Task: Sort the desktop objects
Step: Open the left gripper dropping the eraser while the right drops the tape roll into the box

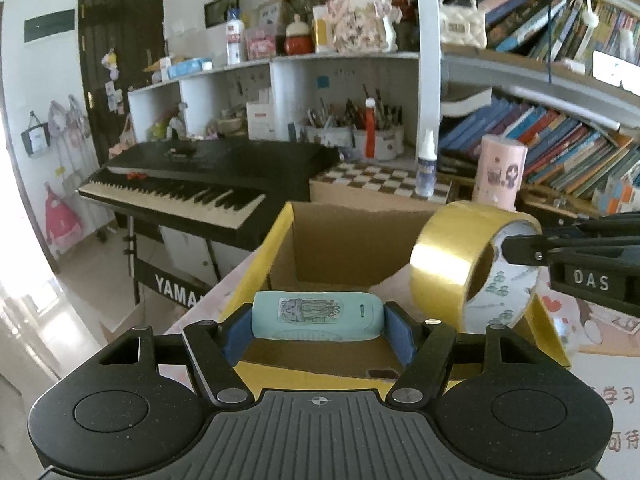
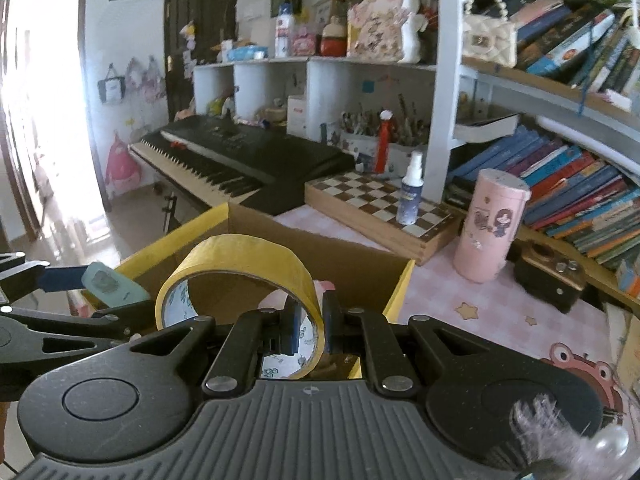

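Note:
My left gripper is shut on a light teal oblong device with a cactus sticker, held crosswise between the blue pads over the open cardboard box with yellow flaps. My right gripper is shut on the wall of a yellow tape roll, also above the box. From the left wrist view, the tape roll hangs at the right in the other gripper's black fingers. In the right wrist view, the teal device shows at the left edge.
A pink cylinder, a spray bottle on a chessboard box and a small dark camera stand on the pink desk mat behind and right of the box. A black keyboard and bookshelves lie beyond.

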The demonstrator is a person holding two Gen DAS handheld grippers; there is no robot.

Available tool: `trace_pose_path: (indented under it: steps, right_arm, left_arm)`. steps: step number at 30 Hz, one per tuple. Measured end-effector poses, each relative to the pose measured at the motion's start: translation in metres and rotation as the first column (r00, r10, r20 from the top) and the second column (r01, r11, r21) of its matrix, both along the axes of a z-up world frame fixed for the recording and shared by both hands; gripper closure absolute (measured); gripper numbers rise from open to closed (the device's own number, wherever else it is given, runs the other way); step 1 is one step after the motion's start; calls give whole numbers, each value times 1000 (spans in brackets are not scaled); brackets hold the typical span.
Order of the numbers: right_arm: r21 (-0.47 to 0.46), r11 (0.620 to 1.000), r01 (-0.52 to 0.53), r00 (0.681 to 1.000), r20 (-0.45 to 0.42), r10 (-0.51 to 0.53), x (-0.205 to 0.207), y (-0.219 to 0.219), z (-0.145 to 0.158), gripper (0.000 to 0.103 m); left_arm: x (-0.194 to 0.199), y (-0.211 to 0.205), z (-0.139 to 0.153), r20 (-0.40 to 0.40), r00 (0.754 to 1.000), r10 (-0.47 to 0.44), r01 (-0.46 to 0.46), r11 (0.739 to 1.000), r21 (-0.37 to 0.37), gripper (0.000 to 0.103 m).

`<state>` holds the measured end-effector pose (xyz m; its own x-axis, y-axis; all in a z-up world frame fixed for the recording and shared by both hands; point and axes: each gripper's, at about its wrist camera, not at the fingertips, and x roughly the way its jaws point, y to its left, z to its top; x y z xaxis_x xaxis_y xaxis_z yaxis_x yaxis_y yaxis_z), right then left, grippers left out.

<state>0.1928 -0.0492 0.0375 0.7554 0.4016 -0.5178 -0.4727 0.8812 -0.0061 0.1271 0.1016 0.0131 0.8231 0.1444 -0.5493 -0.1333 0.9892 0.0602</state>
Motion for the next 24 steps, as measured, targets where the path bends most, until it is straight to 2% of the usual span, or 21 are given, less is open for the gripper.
trace_pose_path:
  steps: [15, 24]
  right_arm:
    - [-123, 983, -134, 988, -89, 124, 34, 16, -36, 93]
    - [-188, 962, -197, 976, -136, 173, 40, 25, -50, 92]
  left_arm:
    - [34, -7, -25, -134, 991, -8, 11, 1000, 17, 34]
    - [39, -8, -29, -154, 988, -5, 9, 1000, 24, 33]
